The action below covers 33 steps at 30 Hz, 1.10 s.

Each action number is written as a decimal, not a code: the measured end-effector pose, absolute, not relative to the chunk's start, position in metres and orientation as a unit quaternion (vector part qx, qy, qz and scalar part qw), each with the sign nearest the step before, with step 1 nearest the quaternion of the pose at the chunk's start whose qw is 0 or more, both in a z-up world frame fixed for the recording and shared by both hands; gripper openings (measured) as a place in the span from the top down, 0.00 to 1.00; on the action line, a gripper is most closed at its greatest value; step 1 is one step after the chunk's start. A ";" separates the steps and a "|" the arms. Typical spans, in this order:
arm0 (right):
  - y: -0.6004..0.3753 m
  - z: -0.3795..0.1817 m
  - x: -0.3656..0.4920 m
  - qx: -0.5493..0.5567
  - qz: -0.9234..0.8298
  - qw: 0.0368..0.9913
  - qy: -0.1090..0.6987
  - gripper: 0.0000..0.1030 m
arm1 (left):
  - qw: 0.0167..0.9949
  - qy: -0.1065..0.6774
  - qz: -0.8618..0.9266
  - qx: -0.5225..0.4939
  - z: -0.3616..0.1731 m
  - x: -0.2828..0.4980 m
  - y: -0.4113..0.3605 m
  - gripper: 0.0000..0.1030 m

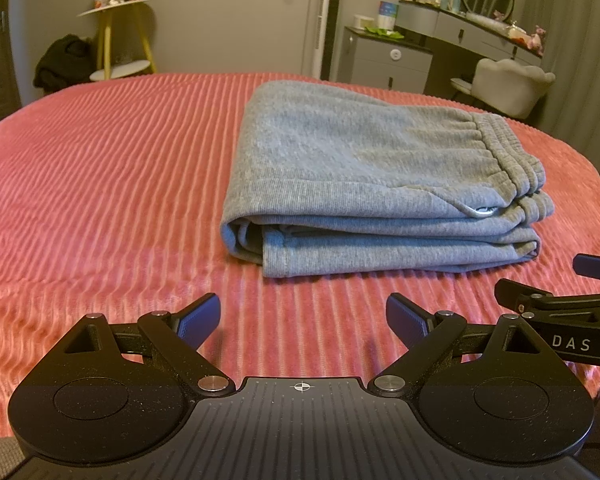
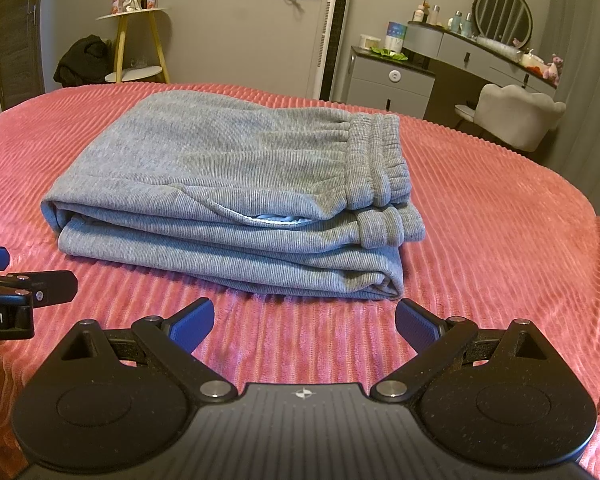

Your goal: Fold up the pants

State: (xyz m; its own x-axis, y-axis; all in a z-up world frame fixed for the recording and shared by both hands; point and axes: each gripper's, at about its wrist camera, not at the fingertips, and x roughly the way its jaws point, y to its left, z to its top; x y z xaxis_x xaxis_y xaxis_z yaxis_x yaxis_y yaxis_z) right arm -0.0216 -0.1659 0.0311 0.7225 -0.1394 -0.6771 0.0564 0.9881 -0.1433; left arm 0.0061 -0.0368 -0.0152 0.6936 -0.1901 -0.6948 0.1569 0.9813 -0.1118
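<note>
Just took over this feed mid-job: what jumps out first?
A grey ribbed-knit pair of pants, folded into a thick stack, lies mid-bed on a pink corduroy-ribbed blanket, waistband to the right. Both the left gripper and the right gripper hover just short of it, jaws open and empty.

grey pants [image 2: 228, 184], pink ribbed blanket [image 2: 500, 216]

"DAS" on right gripper [image 1: 572, 312] body | "ot.AI" on left gripper [image 2: 4, 304] body, txt cut off
</note>
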 end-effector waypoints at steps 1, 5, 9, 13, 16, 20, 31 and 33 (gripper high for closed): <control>-0.166 0.031 -0.022 -0.057 -0.053 0.926 0.369 0.05 | 0.920 0.380 -0.094 -0.022 -0.015 0.006 -0.037 0.08; -0.167 0.030 -0.022 -0.057 -0.052 0.926 0.369 0.05 | 0.920 0.380 -0.095 -0.020 -0.015 0.006 -0.037 0.08; -0.168 0.030 -0.022 -0.057 -0.052 0.926 0.369 0.05 | 0.920 0.381 -0.095 -0.019 -0.015 0.007 -0.037 0.08; -0.168 0.030 -0.021 -0.057 -0.051 0.926 0.370 0.05 | 0.920 0.381 -0.095 -0.019 -0.015 0.007 -0.037 0.08; -0.169 0.030 -0.021 -0.058 -0.051 0.926 0.370 0.05 | 0.919 0.381 -0.095 -0.019 -0.015 0.007 -0.037 0.08; -0.169 0.030 -0.021 -0.058 -0.051 0.926 0.370 0.05 | 0.919 0.381 -0.095 -0.019 -0.016 0.007 -0.037 0.08; -0.171 0.029 -0.020 -0.059 -0.050 0.925 0.371 0.05 | 0.919 0.381 -0.095 -0.019 -0.016 0.007 -0.036 0.08; -0.171 0.029 -0.020 -0.059 -0.050 0.925 0.371 0.05 | 0.919 0.382 -0.095 -0.019 -0.016 0.007 -0.036 0.08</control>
State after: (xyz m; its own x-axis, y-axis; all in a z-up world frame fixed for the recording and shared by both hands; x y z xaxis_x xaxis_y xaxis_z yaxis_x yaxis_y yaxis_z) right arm -0.0204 -0.1710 0.0287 0.7193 -0.1359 -0.6812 0.0485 0.9881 -0.1459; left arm 0.0071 -0.0360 -0.0159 0.6905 -0.1900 -0.6979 0.1611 0.9811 -0.1077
